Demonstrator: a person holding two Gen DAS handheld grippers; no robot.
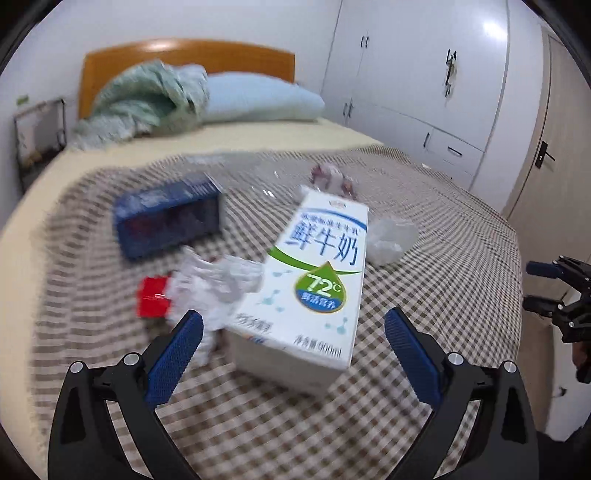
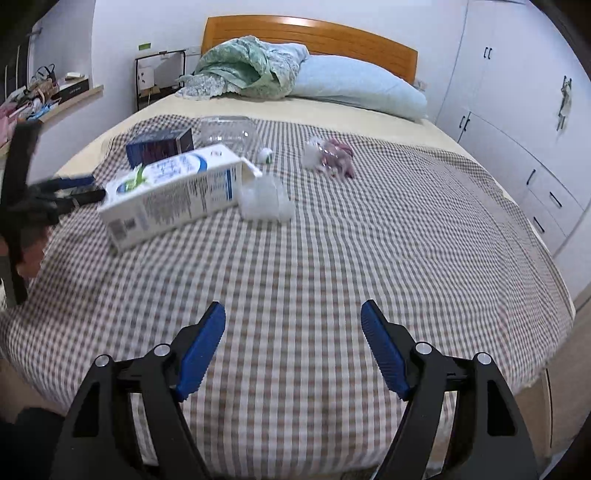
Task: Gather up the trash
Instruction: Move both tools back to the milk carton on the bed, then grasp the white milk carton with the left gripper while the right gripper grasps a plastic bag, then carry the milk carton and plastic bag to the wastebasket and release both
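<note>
A: What's the left gripper (image 1: 293, 326) doing rn?

B: Hanging over the bed (image 2: 332, 236), fingers (image 1: 173, 354) standing wide apart, gripping nothing. The milk carton (image 1: 314, 273) is lying on its side on the checked blanket (image 2: 314, 280), its near end sitting betw. the two blue pads but not touching either.

A: And the right gripper (image 2: 293, 326)?

B: Also spread open, empty, only bare checked blanket showing betw. its fingers (image 2: 201, 350). It's sitting well apart from the trash.

A: Other trash?

B: Crumpled white paper (image 1: 218, 288) is lying just left of the carton, touching it, w/ a small red box (image 1: 153, 297) at its left edge. A dark blue box (image 1: 170, 218) is lying farther back. A crumpled clear plastic bit (image 2: 264, 201) is resting by the carton's open top. A clear plastic container (image 2: 229, 133) is lying on its side behind that, and a pink-and-white wrapper (image 2: 332, 157) is sitting to the right, apart from the rest.

A: Bed head?

B: Blue pillow (image 2: 358, 88) and a bunched green cover (image 2: 247, 70) are leaning against the wooden headboard (image 2: 314, 31). White wardrobe (image 2: 517, 110) is standing on the right.
</note>
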